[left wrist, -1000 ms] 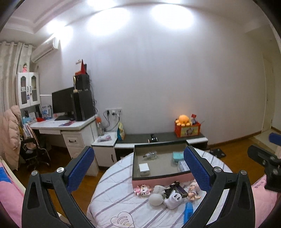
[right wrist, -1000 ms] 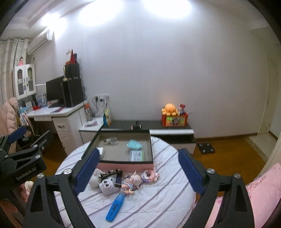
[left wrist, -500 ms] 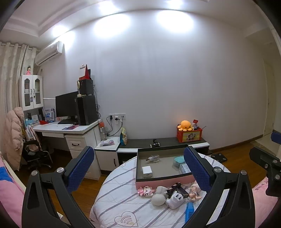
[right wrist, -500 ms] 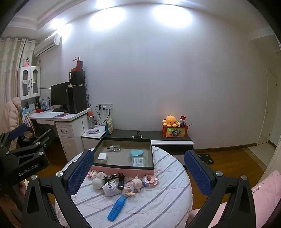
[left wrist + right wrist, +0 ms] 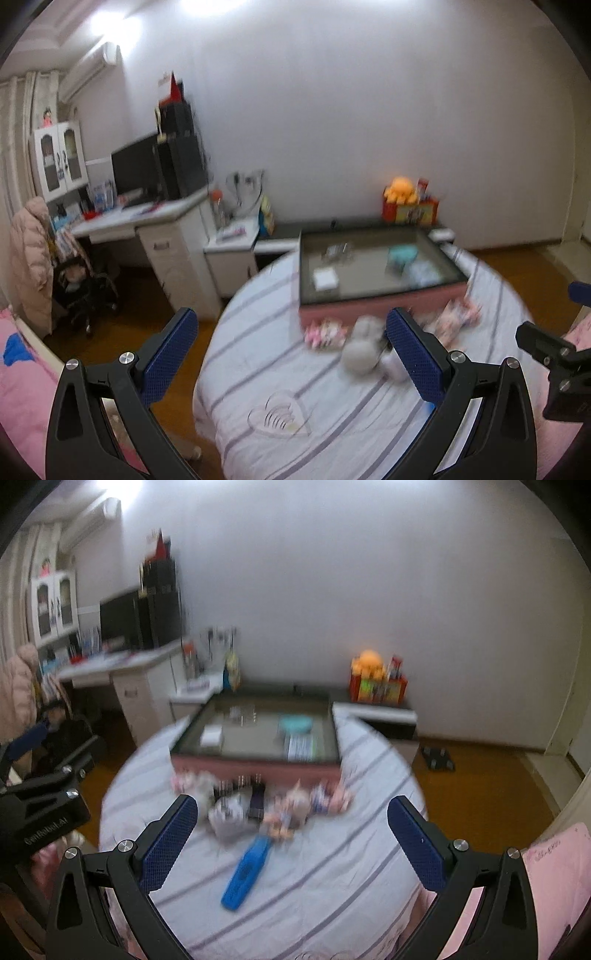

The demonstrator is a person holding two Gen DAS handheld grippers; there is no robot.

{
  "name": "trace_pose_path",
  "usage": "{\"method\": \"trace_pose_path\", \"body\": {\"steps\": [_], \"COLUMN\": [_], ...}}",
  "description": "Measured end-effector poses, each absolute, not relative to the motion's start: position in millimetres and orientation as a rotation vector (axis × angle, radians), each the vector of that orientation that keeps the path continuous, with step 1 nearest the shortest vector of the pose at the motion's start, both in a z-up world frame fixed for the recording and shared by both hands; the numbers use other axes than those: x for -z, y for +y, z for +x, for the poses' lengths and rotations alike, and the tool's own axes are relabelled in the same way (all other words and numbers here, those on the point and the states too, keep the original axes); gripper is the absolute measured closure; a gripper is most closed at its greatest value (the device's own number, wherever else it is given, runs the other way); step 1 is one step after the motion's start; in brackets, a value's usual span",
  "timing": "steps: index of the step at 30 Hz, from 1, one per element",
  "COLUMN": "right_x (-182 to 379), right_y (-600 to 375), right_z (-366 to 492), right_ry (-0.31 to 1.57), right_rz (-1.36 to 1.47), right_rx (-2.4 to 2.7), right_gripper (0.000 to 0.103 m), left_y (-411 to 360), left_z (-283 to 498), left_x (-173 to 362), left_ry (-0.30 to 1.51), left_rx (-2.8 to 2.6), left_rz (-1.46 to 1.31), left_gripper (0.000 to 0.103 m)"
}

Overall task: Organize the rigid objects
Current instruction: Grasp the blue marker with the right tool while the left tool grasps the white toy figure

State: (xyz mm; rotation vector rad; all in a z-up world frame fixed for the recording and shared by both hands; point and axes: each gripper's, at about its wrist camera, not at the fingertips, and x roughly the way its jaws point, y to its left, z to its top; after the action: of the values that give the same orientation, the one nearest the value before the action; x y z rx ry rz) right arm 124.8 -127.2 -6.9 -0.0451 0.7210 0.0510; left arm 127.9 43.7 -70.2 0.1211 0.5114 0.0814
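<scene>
While both views are blurred, the left tongs [image 5: 291, 350] and right tongs [image 5: 291, 834] stand spread and empty above the desk [image 5: 332, 878]. Toys [image 5: 258, 808] and a blue bar [image 5: 245, 873] lie before the tray [image 5: 255, 766]. Recommend steadying, then straddling the bar across its width.

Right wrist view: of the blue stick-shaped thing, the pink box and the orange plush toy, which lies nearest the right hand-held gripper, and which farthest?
1. Blue stick-shaped thing, on the striped cloth between the right hand-held gripper's fingers.
2. Pink box, mid-table.
3. Orange plush toy, on the cabinet by the wall.
</scene>
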Motion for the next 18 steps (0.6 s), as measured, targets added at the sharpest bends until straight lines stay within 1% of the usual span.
{"method": "trace_pose_path", "body": {"steps": [8,10,11,12,14,15,17,18], "right_x": [98,113,121,129,138,137,136,136], "right_y": [-107,-103,-102,-103,-108,-109,-115,-119], "right_z": [154,157,159,162,165,165,167,168], "right_ry": [0.999,1.038,1.064,1.094,1.121,1.104,1.104,1.109], "right_rz": [-0.06,-0.063,-0.063,-0.049,0.003,-0.016,-0.02,-0.005], "right_rx": [-0.08,-0.081,-0.087,-0.099,-0.133,-0.12,-0.111,-0.122], "right_gripper": [0.0,0.006,0.018,0.036,0.055,0.063,0.073,0.073], "left_y": [59,60,60,58,54,52,46,42], "left_z": [153,157,160,163,170,174,182,188], "left_x": [130,141,144,148,153,154,158,162], "left_ry": [0.704,0.734,0.743,0.754,0.768,0.773,0.784,0.794], "left_rx": [-0.104,-0.093,-0.086,-0.078,-0.061,-0.051,-0.033,-0.023], "left_rz": [0.141,0.147,0.148,0.152,0.161,0.164,0.168,0.17], "left_gripper": [0.0,0.0,0.0,0.0,0.0,0.0,0.0,0.0]}}
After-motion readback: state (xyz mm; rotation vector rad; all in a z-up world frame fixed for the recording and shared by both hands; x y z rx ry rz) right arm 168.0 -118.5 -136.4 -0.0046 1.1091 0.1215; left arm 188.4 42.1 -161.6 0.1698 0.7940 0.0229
